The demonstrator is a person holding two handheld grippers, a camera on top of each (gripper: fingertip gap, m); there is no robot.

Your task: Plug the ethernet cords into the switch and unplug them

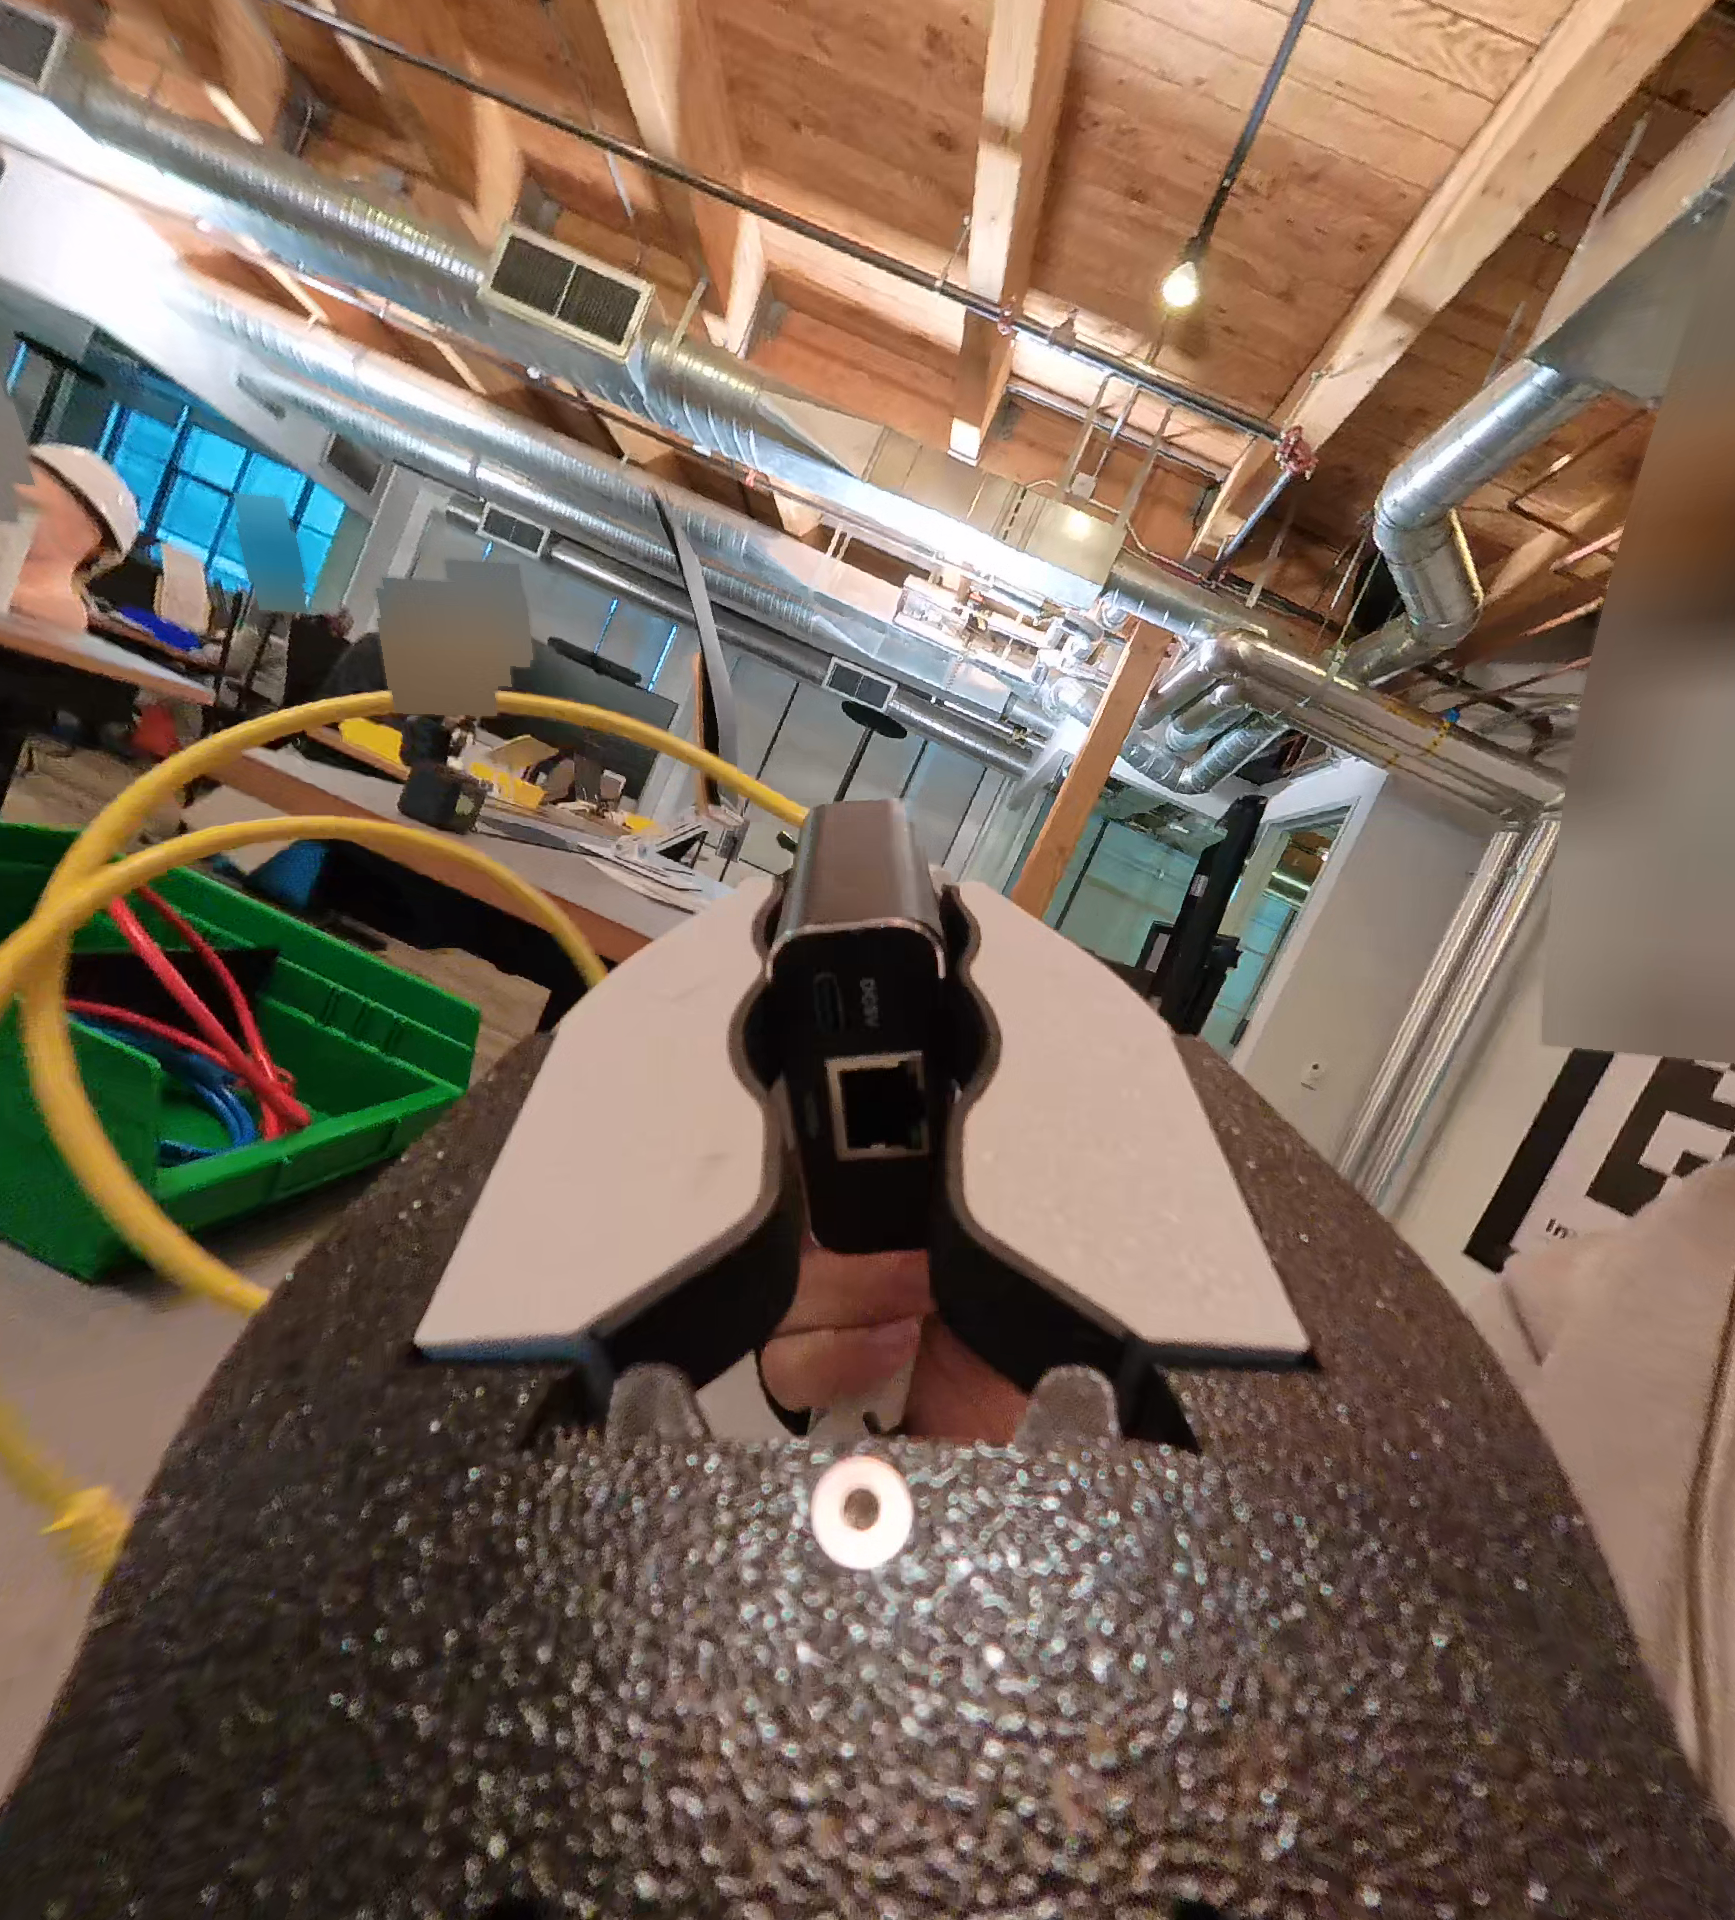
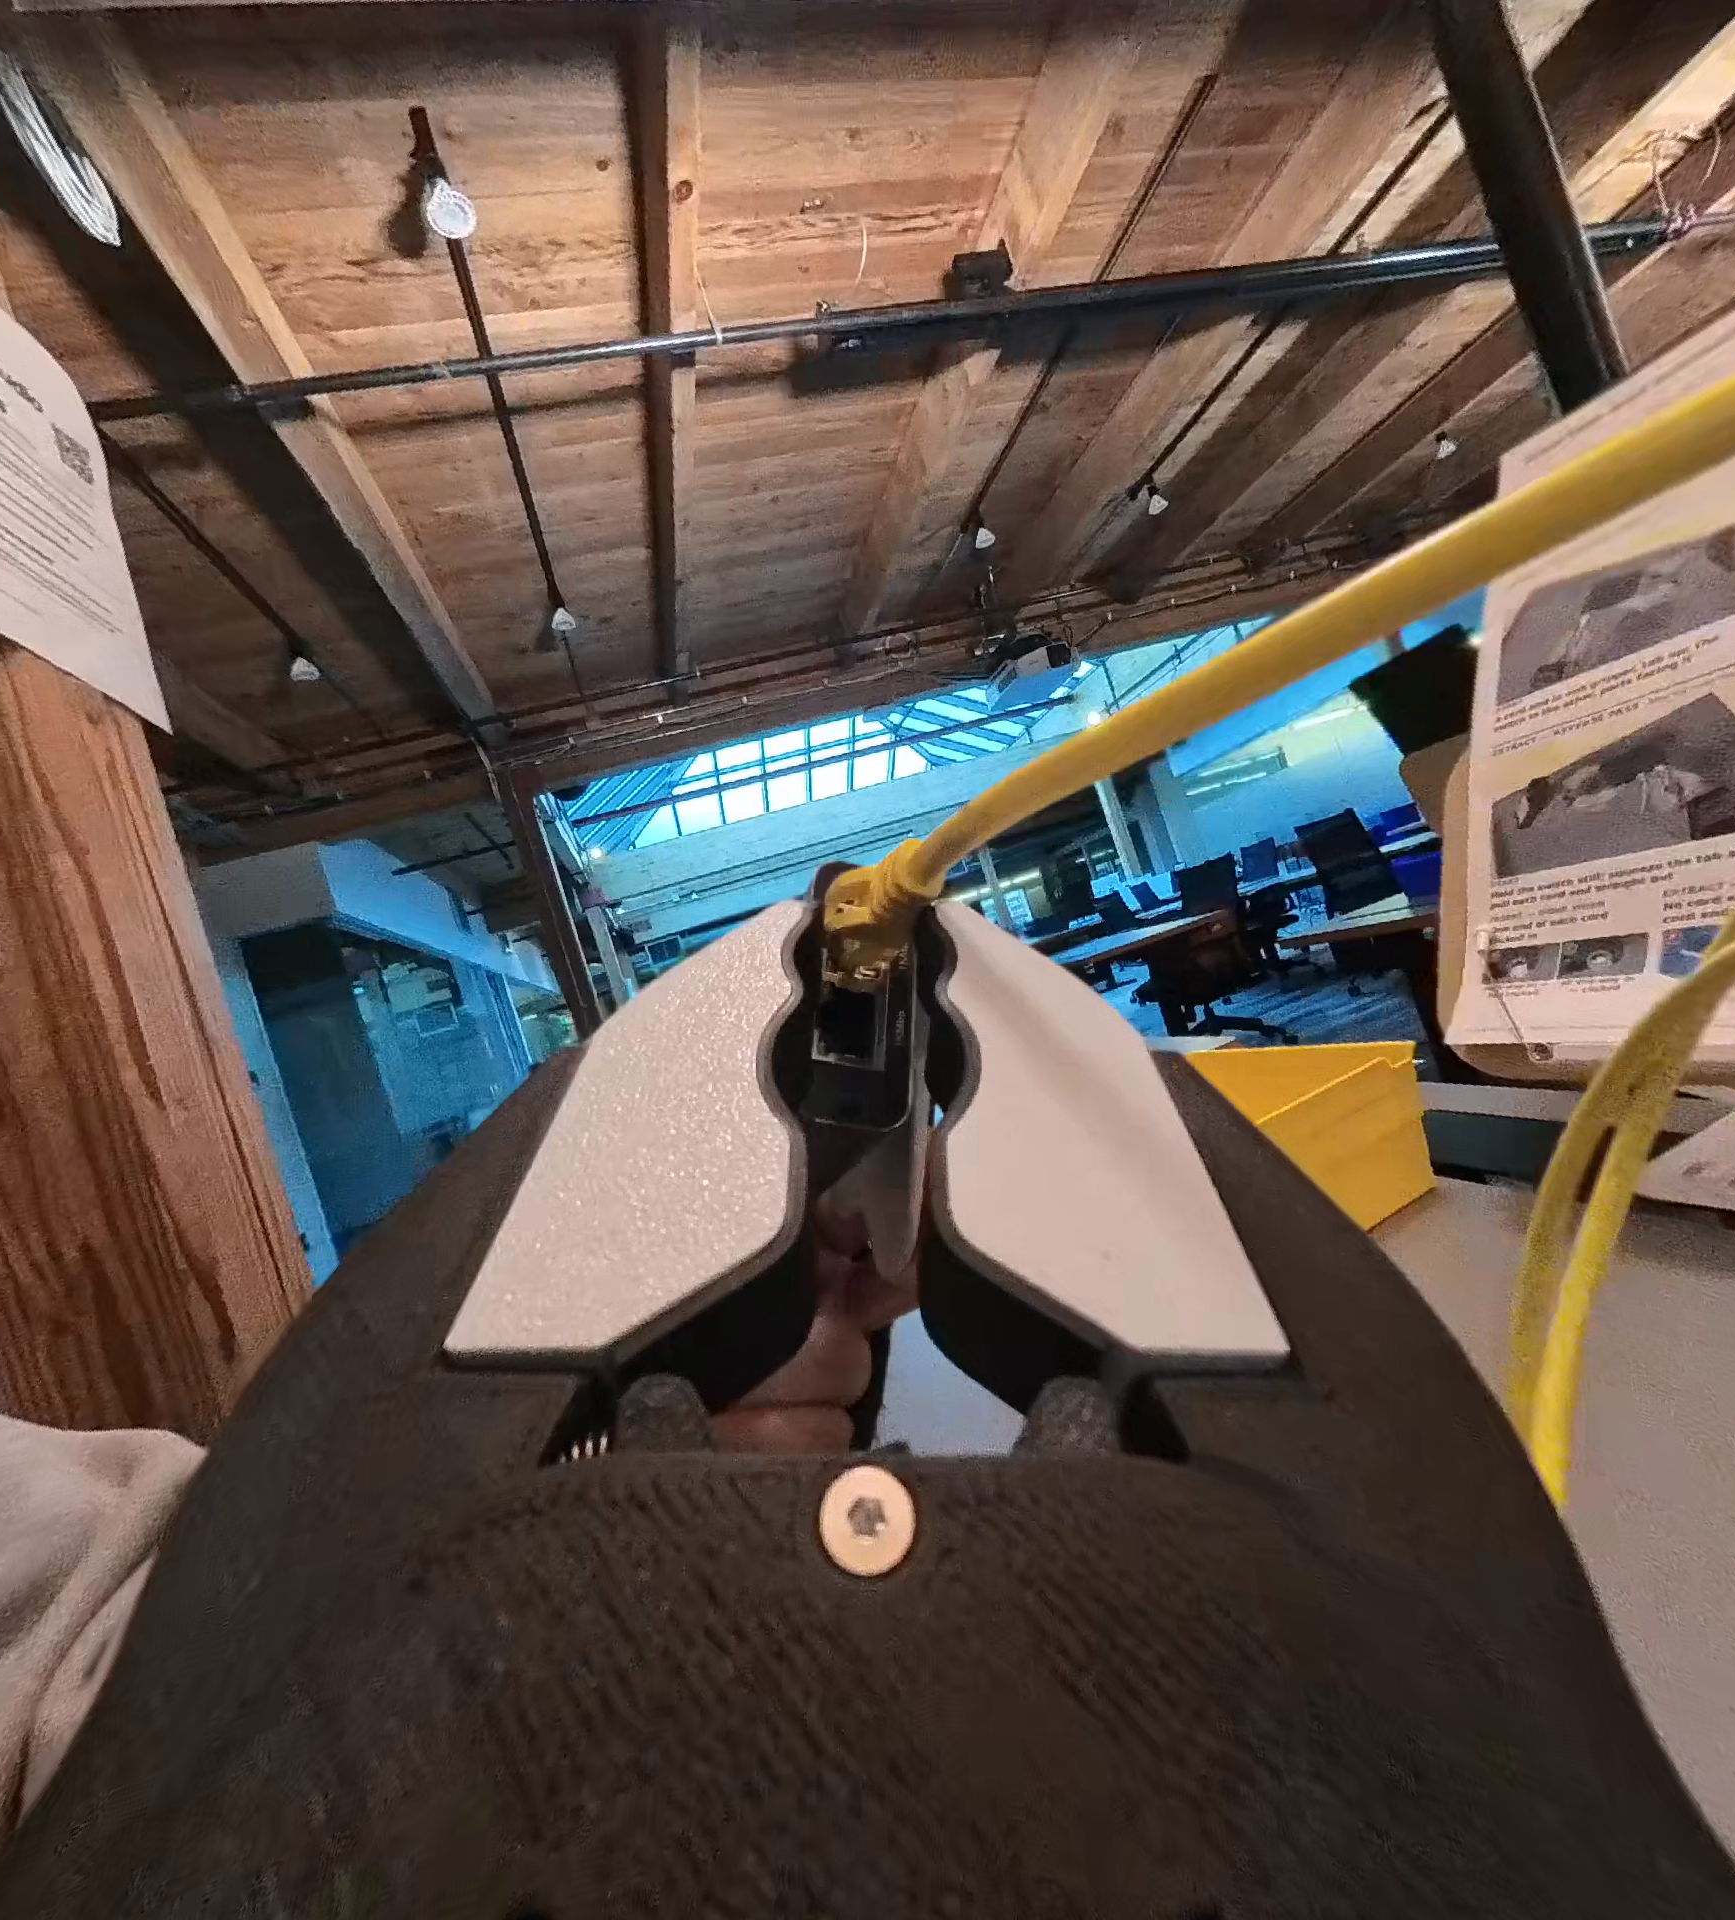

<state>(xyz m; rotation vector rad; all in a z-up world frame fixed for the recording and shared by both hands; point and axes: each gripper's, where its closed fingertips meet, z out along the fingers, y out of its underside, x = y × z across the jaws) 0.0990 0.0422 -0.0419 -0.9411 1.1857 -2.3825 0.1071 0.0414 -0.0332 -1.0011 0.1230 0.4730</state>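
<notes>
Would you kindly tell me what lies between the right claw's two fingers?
In the right wrist view, the black switch, with the yellow cord's plug in it.

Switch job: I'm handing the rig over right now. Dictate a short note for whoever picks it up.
Left tongs: shut on the black switch; its near port is empty.
Right tongs: also shut on a switch, ports facing the camera. I cannot tell if it is the same unit.
Done: the yellow plug sits in the upper port; the lower port is empty.
Things: a loose yellow cord end hangs at left; red and blue cords lie in the green bin.
Left: plug in the rest, then unplug all.
</notes>
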